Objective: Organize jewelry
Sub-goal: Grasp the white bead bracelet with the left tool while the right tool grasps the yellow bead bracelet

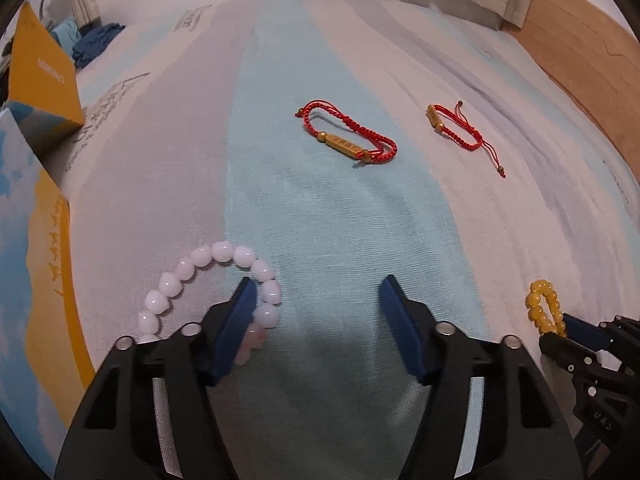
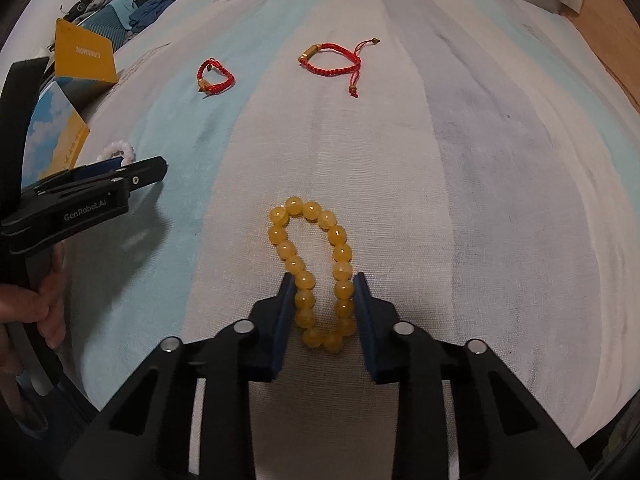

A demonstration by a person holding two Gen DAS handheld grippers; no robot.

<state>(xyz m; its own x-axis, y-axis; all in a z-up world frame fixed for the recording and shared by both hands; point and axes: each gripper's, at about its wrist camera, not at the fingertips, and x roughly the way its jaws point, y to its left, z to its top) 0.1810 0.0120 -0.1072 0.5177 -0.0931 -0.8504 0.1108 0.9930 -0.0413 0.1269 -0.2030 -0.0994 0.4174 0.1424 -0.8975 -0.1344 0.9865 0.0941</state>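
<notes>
Below, right tongs squeezing yellow bracelet

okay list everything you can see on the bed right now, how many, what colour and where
pink bead bracelet: one, pale pink, near left, one left finger inside its loop
yellow bead bracelet: one, amber yellow, between the right fingers
red cord bracelets: two, red with gold bars, farther up the bed
boxes: two, yellow and blue, left edge
bedsheet: one, striped pale blue, white, grey
left gripper: black, blue pads, open
right gripper: black, blue pads, squeezing the yellow beads
</notes>
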